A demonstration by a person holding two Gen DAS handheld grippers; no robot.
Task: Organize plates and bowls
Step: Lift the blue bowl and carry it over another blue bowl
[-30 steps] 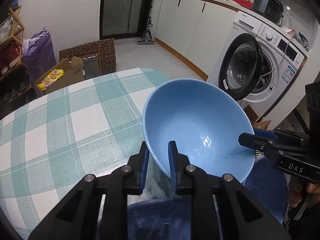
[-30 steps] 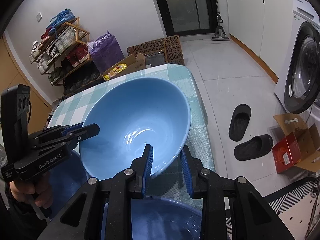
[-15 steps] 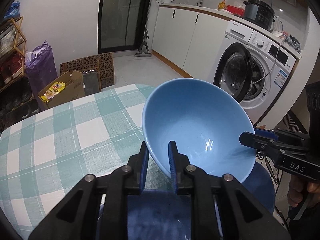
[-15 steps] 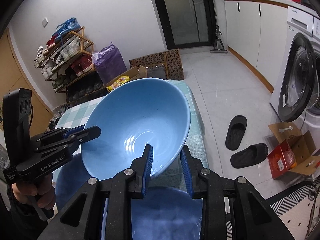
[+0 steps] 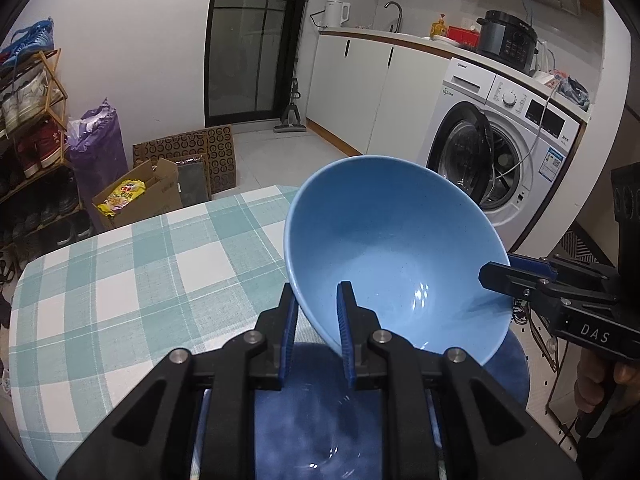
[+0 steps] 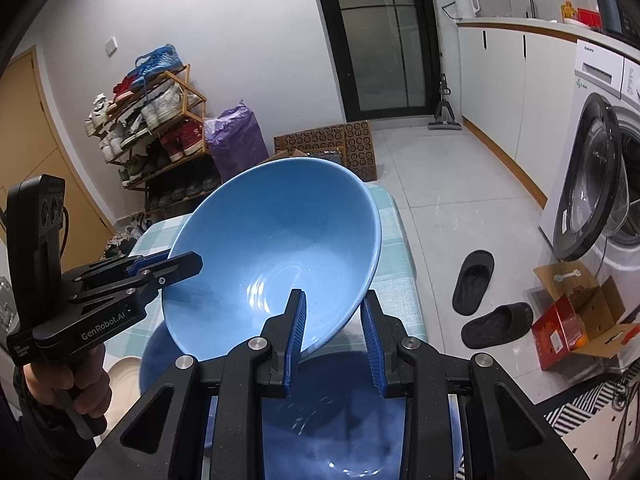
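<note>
Presently the light-blue bowl (image 5: 394, 248) is held tilted in the air above the checked tablecloth (image 5: 132, 276), the left gripper (image 5: 316, 332) clamped on its near rim and the right gripper (image 6: 334, 334) clamped on the opposite rim, with a dark-blue bowl (image 6: 332, 412) directly beneath. Judged from this, the task is mid-way: one bowl is in hand and not yet set down, and a cream plate (image 6: 122, 376) at the table edge remains unstacked. Legible markings: "GenRobot.AI" on the left tool, "DAS" on the right, "Galanz" on the washing machine (image 5: 504, 148).
</note>
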